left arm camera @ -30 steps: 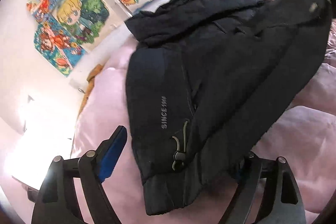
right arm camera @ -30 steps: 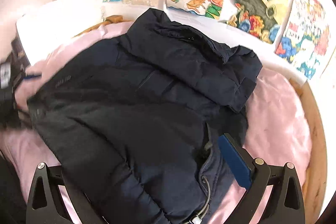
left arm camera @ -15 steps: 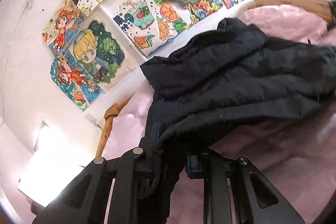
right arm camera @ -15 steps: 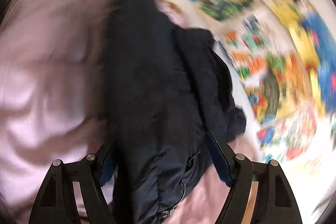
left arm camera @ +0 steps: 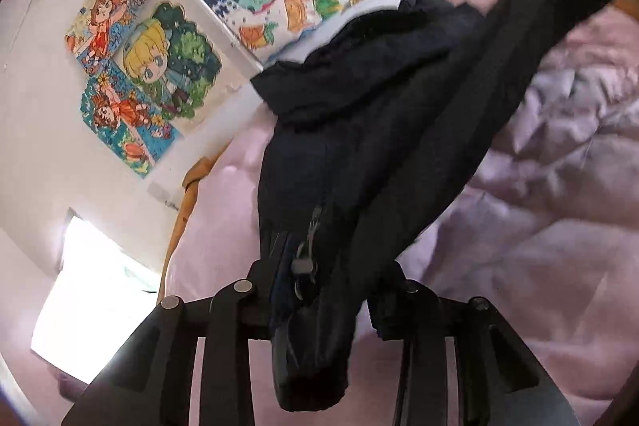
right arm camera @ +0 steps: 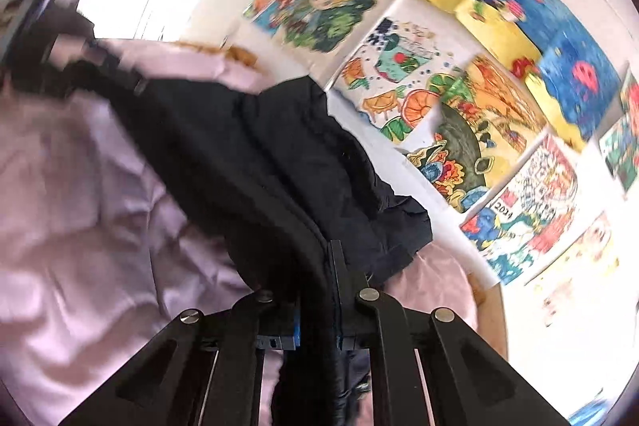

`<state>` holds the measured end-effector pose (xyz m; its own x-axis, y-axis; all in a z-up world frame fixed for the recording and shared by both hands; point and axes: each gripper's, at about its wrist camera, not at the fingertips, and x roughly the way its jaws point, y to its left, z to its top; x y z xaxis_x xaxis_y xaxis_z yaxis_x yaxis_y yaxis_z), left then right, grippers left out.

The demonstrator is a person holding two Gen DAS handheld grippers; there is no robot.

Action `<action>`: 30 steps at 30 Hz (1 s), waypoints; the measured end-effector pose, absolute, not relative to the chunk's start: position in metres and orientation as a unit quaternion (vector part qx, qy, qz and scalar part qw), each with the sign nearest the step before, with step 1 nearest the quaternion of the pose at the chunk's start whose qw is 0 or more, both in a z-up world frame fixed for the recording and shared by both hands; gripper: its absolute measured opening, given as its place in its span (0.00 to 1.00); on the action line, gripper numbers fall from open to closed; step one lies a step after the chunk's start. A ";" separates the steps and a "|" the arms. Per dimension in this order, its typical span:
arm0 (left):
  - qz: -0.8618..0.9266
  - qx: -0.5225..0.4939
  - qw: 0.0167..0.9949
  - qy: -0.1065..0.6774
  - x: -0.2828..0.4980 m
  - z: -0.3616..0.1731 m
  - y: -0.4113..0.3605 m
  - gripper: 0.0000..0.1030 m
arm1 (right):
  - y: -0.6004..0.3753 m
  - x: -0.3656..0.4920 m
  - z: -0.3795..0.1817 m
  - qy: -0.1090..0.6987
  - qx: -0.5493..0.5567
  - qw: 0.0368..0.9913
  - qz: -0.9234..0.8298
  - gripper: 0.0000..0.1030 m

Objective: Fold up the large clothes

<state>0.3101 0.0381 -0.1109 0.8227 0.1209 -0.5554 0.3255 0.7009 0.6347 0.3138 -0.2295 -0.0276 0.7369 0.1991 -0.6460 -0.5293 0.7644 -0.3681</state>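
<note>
Pink rumpled quilt (left arm camera: 559, 218) below white wall of colourful drawings (left arm camera: 159, 66). Left gripper (left arm camera: 319, 290) and right gripper (right arm camera: 315, 322) both clamped on bulky dark navy jacket (left arm camera: 379, 130), stretching toward 12 o'clock.

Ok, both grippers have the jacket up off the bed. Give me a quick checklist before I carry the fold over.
1. Left gripper shut on the jacket hem: ok, fabric bunched between the jaws.
2. Right gripper shut on the jacket: ok.
3. Hem hanging evenly between the grippers: cannot tell, right view is blurred.
4. Far end resting on the pink bedding: ok.
5. Drawcord toggle clear of the left jaws: not ok, it dangles right at them.
6. Sleeves tucked in: cannot tell.
</note>
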 end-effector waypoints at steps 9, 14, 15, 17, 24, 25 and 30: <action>-0.044 0.342 0.902 0.259 0.292 -0.080 0.049 0.11 | -0.225 0.299 -0.030 0.314 -0.299 0.878 0.203 0.08; -0.070 0.335 0.915 0.212 0.252 -0.043 0.039 0.09 | -0.237 0.275 -0.016 0.321 -0.313 0.871 0.202 0.07; -0.080 0.336 0.915 0.210 0.245 -0.038 0.038 0.09 | -0.241 0.270 -0.011 0.326 -0.311 0.869 0.202 0.07; -0.099 0.354 0.909 0.197 0.226 -0.028 0.033 0.09 | -0.248 0.260 -0.002 0.338 -0.304 0.867 0.203 0.07; -0.121 0.363 0.907 0.175 0.237 -0.002 0.022 0.09 | -0.262 0.253 0.018 0.376 -0.247 0.870 0.204 0.07; -0.122 0.354 0.910 0.177 0.249 0.005 0.020 0.09 | -0.263 0.260 0.021 0.375 -0.240 0.873 0.200 0.07; -0.119 0.305 0.926 0.189 0.297 0.043 0.010 0.09 | -0.277 0.312 0.040 0.353 -0.205 0.895 0.179 0.07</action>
